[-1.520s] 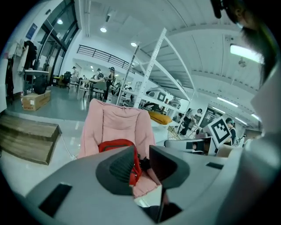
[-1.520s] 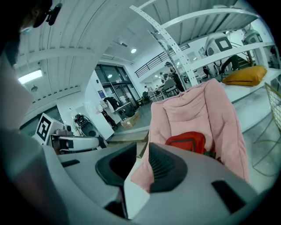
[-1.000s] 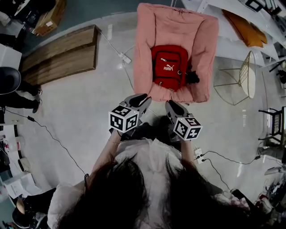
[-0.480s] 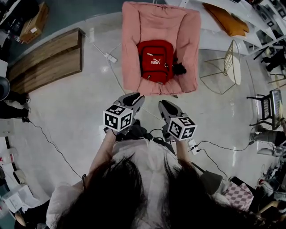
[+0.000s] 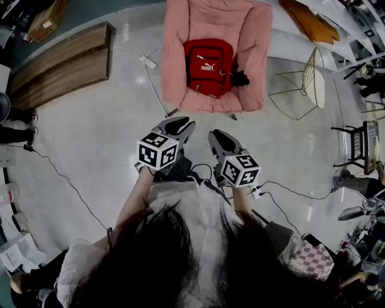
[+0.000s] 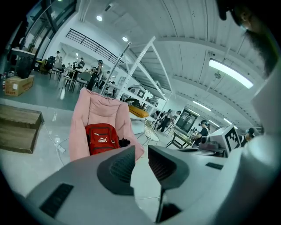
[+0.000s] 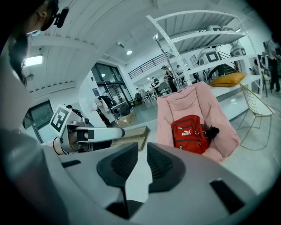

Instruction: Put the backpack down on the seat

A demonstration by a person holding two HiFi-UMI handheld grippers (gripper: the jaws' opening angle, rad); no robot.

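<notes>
A red backpack (image 5: 209, 59) stands upright on the seat of a pink armchair (image 5: 258, 36), leaning on its backrest, with a small black fluffy thing (image 5: 240, 78) beside it. Nothing grips the backpack. My left gripper (image 5: 175, 125) and right gripper (image 5: 216, 137) hover side by side over the floor, well short of the chair. In the left gripper view the left gripper (image 6: 141, 151) has a narrow gap between its pads and nothing in it; the backpack (image 6: 101, 138) is far ahead. The right gripper (image 7: 142, 151) likewise shows a slim empty gap, with the backpack (image 7: 189, 133) beyond.
A low wooden platform (image 5: 60, 66) lies left of the chair. A white power strip (image 5: 147, 62) and cables run over the glossy floor. A gold wire chair (image 5: 313, 81) stands to the right, an orange cushion (image 5: 307, 18) behind it. People sit in the far background.
The armchair and backpack have slid up and away in the head view, so both grippers now stand farther back from the chair. Both stay empty.
</notes>
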